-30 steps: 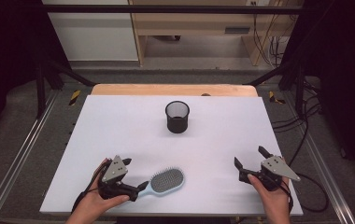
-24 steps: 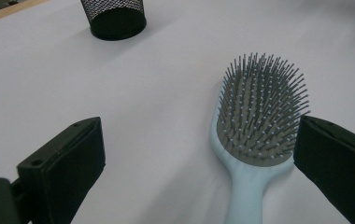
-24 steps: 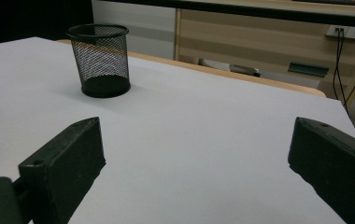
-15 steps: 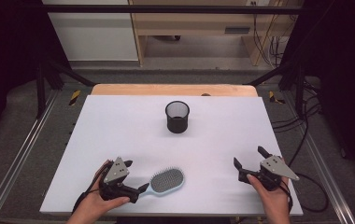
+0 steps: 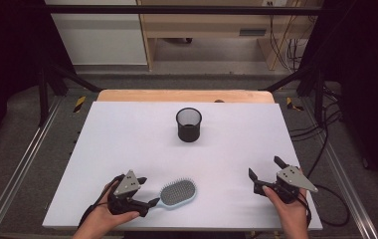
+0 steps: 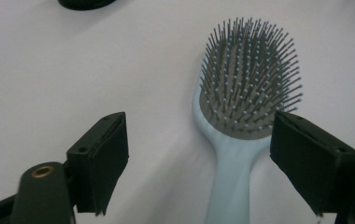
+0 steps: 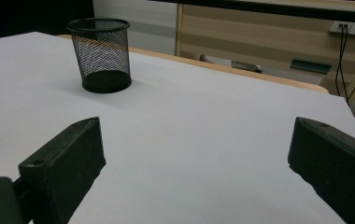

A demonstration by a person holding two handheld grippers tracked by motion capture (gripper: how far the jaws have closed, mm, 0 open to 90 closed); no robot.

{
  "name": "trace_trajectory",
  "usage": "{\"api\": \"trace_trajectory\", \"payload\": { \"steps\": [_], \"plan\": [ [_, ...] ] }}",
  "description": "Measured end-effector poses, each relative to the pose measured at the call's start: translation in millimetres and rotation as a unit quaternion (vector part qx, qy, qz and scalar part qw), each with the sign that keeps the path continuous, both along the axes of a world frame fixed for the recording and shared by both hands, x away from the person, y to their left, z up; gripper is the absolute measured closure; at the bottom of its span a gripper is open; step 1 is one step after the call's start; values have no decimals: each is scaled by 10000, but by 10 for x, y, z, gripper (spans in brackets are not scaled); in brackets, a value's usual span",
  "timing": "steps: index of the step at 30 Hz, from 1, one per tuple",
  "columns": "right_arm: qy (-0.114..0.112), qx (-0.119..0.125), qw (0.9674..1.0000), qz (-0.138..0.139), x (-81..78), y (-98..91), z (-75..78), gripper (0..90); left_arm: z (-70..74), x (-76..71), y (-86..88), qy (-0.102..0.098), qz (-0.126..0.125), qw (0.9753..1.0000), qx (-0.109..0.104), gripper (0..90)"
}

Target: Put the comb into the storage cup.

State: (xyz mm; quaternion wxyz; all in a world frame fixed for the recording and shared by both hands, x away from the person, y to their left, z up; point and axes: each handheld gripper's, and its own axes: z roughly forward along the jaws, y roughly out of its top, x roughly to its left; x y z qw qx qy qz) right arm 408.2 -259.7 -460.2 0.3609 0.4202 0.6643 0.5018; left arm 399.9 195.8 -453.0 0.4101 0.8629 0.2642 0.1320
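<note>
Now we straddle the hairbrush [image 6: 241, 135] handle with our left gripper [image 6: 199, 154], jaws just closing but not yet touching, to lift it; our right gripper [image 5: 271, 174] waits open.

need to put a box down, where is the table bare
Most of the table is bare: the left half beside the cup, the right side between the cup and the right gripper, and the middle strip in front of the cup. The near left is crowded, where the left gripper straddles the brush handle.

No readable text, label or number appears anywhere.
</note>
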Motion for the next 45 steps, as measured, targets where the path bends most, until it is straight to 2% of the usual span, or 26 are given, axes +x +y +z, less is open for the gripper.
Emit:
{"api": "trace_trajectory", "payload": {
  "steps": [5, 11, 18, 20, 25, 30, 41, 43, 45],
  "plan": [
    [4, 0, 10000, 0, 1, -1, -2, 38, -31, -20, -40, 189, -164, 9995, 178, 319],
    [10, 3, 10000, 0, 3, -1, -4, 38, -51, -8, -43, 289, -236, 9990, 246, 400],
    [16, -1, 10000, 4, 5, 2, -6, 38, -75, -13, -66, 364, -311, 9983, 321, 425],
    [21, 3, 10000, 9, 4, 4, -4, 38, -87, -17, -73, 386, -333, 9982, 325, 447],
    [13, 8, 10000, 9, 2, 1, -1, 38, -124, -21, -101, 446, -418, 9969, 487, 494],
    [16, 13, 10000, 14, 3, -1, -2, 39, -142, -11, -112, 503, -444, 9963, 533, 541],
    [30, 10, 10000, 24, 2, 3, -4, 38, -166, -16, -127, 559, -540, 9949, 648, 597],
    [30, 16, 10000, 21, 4, 2, -3, 39, -178, -24, -138, 553, -597, 9938, 762, 606],
    [30, 20, 10000, 19, 4, 2, -3, 38, -175, -22, -137, 554, -597, 9937, 769, 617]
  ]
}}
